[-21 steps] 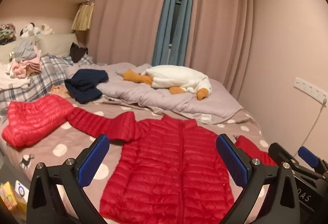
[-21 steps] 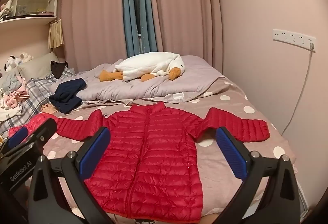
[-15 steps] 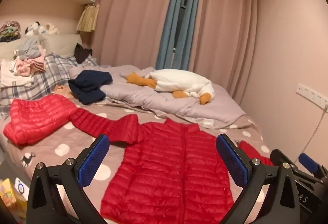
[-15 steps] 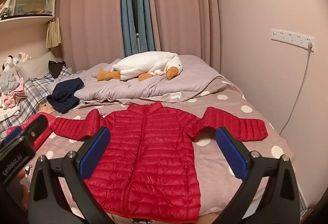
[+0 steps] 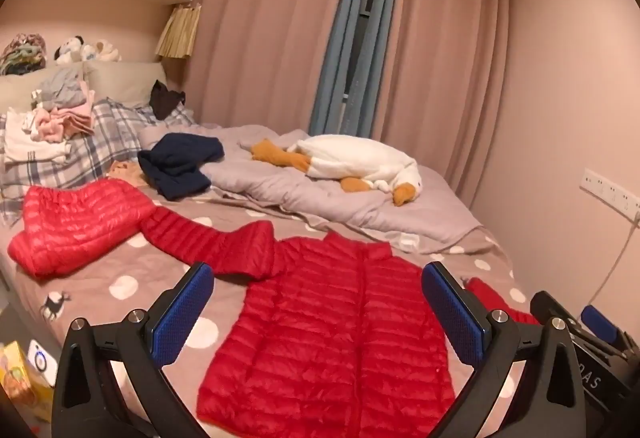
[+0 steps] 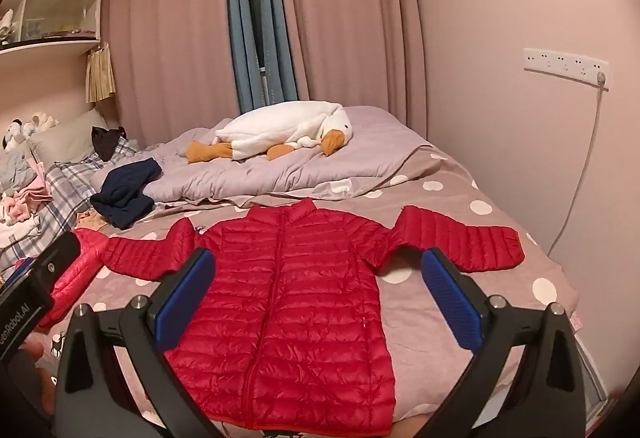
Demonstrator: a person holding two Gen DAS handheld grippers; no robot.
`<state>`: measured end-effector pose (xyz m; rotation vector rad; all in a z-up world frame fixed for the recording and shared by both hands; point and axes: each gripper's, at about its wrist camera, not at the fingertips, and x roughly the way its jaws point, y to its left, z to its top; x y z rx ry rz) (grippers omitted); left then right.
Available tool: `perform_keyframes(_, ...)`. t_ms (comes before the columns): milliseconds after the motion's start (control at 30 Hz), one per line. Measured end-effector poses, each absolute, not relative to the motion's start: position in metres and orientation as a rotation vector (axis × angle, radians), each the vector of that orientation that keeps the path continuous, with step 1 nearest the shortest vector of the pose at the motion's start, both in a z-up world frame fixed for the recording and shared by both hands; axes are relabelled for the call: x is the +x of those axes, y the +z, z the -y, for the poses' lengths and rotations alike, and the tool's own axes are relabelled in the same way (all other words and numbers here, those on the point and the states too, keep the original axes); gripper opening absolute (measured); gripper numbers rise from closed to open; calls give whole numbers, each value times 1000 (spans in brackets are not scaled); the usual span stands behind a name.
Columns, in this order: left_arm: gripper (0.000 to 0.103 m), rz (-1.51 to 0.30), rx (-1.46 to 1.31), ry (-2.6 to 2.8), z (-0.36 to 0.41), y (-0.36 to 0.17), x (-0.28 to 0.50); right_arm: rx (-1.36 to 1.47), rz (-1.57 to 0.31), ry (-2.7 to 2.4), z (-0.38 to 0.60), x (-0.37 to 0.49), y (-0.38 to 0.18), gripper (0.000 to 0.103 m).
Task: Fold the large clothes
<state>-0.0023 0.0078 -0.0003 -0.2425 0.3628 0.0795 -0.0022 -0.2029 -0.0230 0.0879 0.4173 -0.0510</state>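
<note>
A red quilted puffer jacket (image 6: 296, 298) lies flat on the bed (image 6: 472, 238), front up and zipped, collar toward the far side and hem at the near edge, both sleeves spread out sideways. The bed's cover is taupe with white dots. The left tool (image 5: 316, 318) stands wide with nothing between its blue pads, hovering above the jacket's lower half without touching it. The right tool (image 6: 318, 304) is equally wide and empty, also clear of the fabric. In the right wrist view the left tool's black housing at the left edge carries white lettering that reads partly as "enRobot.AI"; in the left wrist view the right tool's housing shows only the letters "DAS". A second red jacket (image 5: 76, 222) lies crumpled beside the left sleeve. Behind them a navy garment (image 5: 178, 163) and a white plush goose (image 6: 280, 131) rest on a grey duvet (image 6: 280, 173). A white socket strip (image 6: 566, 63) sits on the wall, one cable plugged in
</note>
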Motion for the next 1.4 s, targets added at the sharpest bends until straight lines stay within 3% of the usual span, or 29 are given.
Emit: perform_keyframes(1400,103,-378,-302,142,-23,-9,-4,78,-411,-68,206,-4,-19,103)
